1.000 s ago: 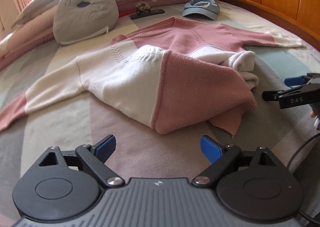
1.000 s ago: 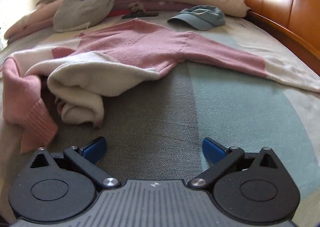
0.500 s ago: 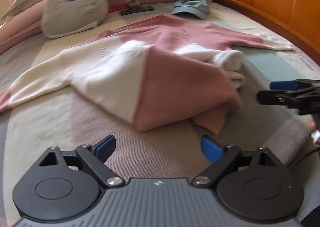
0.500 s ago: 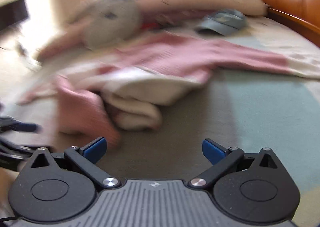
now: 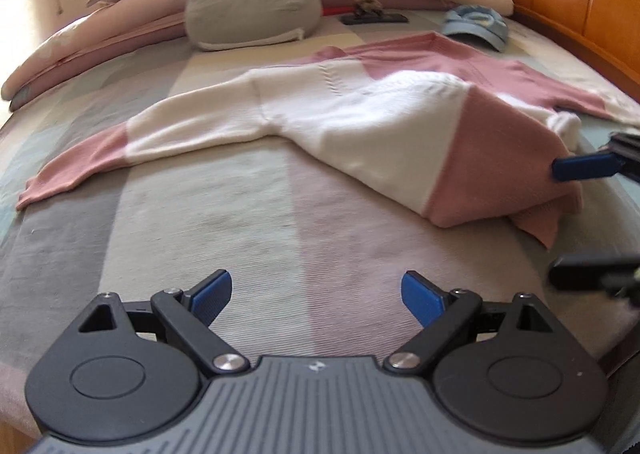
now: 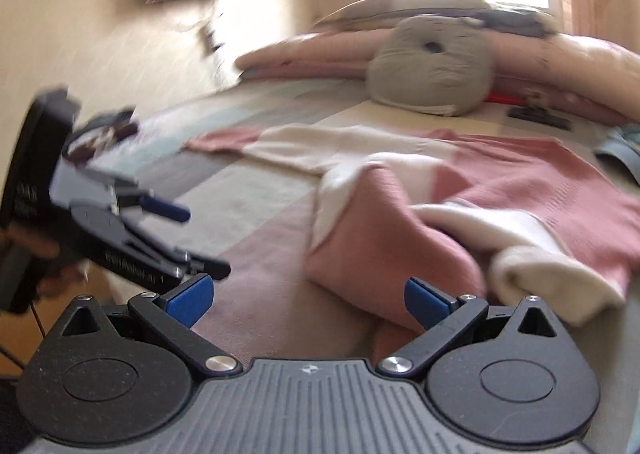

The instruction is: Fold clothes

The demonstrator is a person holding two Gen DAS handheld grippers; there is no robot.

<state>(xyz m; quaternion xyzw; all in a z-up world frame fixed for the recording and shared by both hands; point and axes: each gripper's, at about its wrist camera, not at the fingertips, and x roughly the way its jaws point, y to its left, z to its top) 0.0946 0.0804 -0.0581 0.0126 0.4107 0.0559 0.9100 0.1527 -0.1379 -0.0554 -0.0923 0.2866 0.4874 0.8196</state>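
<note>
Hovering my left gripper (image 5: 316,294), jaws apart, empty | right gripper (image 6: 308,296) likewise spread, empty | pink-and-white sweater (image 5: 360,126) heaped ahead on the bed (image 5: 200,222); no containers.

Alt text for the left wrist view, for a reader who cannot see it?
A pink and white sweater lies partly folded on a striped bed, ahead of the open, empty left gripper. The right gripper enters at the right edge.

Left gripper (image 5: 316,296) jaws wide apart and empty, right gripper (image 6: 308,300) likewise, both angled downward
</note>
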